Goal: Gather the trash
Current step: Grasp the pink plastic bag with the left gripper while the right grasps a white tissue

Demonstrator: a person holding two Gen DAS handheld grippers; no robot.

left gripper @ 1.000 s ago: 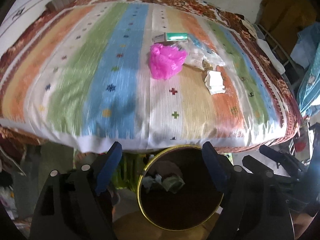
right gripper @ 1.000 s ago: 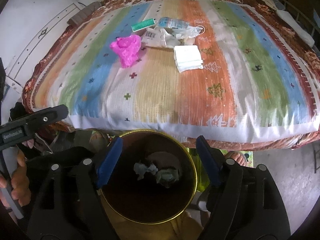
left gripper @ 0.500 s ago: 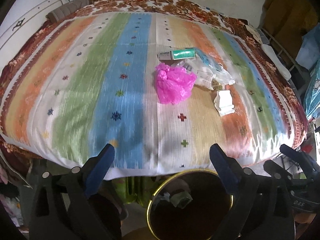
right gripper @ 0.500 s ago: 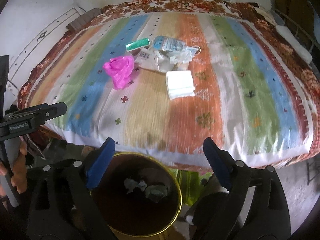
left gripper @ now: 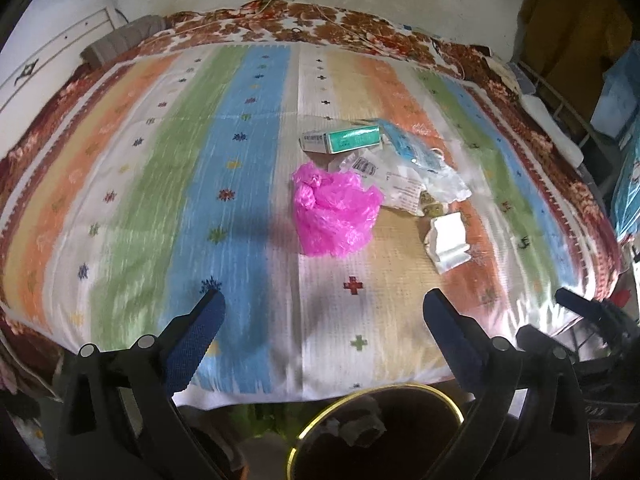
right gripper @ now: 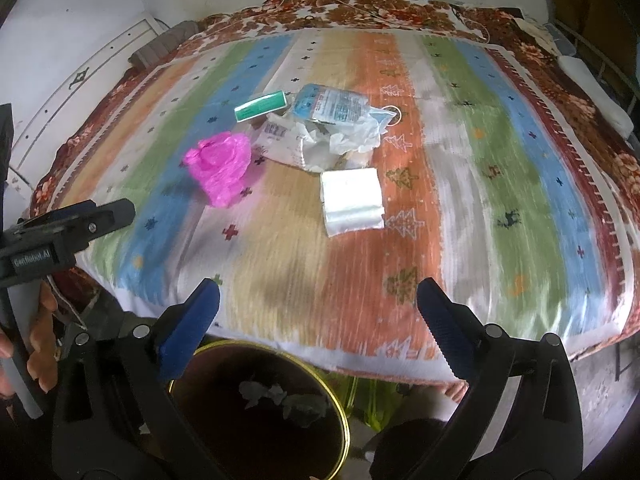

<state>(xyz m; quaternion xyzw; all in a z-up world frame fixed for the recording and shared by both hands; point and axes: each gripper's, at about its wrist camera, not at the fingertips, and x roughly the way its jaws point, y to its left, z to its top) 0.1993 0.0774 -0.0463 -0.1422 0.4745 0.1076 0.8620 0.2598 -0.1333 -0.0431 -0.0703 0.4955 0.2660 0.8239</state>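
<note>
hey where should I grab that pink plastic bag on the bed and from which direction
Take the pink bag at its bunched, knotted top, where the film gathers into a ridge the fingers can pinch. Come from above with the left claw, which is open and lined up with it. The bag's near and left sides are free; wrappers crowd its far right.
</note>
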